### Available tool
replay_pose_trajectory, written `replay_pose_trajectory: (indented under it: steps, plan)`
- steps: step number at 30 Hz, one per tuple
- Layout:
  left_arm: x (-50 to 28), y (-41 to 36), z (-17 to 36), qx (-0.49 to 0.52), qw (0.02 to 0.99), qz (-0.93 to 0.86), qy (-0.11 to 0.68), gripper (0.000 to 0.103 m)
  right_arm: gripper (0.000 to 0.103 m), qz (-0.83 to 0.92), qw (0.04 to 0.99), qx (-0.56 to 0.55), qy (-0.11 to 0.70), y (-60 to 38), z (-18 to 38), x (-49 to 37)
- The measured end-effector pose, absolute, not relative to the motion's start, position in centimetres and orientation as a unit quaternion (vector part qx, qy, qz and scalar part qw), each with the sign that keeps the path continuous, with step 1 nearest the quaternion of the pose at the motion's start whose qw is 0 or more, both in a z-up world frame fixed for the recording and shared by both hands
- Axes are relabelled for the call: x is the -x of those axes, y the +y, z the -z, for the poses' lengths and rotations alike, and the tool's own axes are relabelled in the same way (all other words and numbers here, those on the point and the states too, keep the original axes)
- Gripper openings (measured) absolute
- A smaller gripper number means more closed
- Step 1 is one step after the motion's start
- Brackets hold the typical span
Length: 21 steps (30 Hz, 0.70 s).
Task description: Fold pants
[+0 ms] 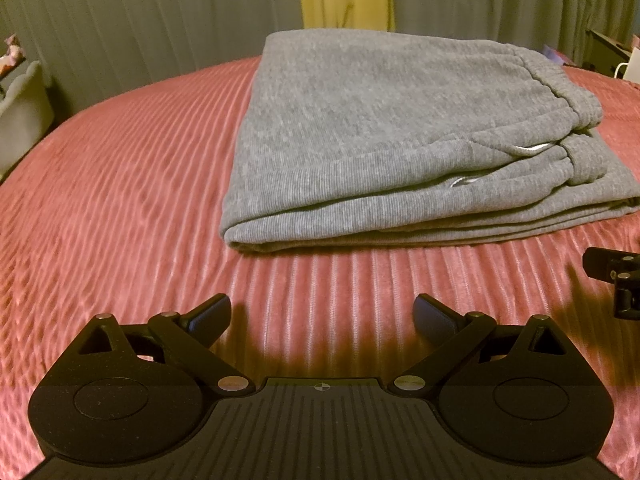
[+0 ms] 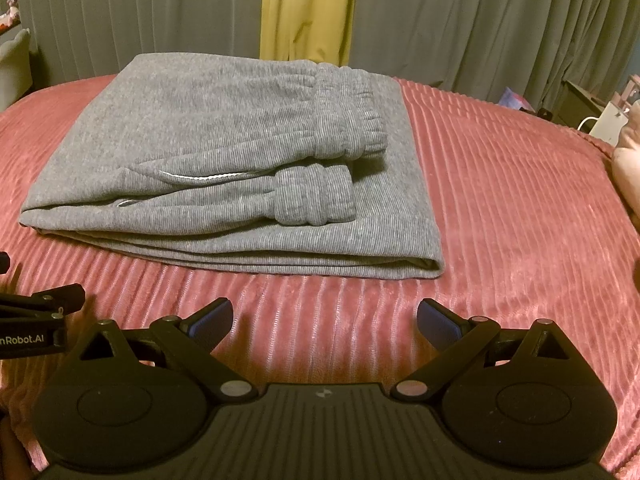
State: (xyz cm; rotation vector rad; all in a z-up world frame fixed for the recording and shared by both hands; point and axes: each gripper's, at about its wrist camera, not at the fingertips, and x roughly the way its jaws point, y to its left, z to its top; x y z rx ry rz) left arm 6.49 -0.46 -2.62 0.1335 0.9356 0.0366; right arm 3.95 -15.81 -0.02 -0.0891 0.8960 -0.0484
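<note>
Left gripper point(image 1: 322, 314) and right gripper point(image 2: 325, 316) held spread apart, empty, near folded grey sweatpants point(image 2: 224, 168) laid on pink ribbed bedspread point(image 2: 500, 200).

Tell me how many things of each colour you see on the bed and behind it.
Grey: 1 pair of folded pants
Pink: 1 bedspread
Yellow: 1 curtain strip
Black: 2 tongs, left tongs and right tongs, both open
Total: 5
</note>
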Motion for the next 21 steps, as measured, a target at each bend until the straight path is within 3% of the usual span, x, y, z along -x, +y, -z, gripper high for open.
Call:
replay_pose_trajectory:
  steps: [21]
  plan:
    - [-5.9, -0.67, 2.27, -0.065, 0.899, 0.003, 0.433, 0.101, 0.099, 0.025, 0.9, 0.051, 0.432, -15.64, 0.17, -3.83]
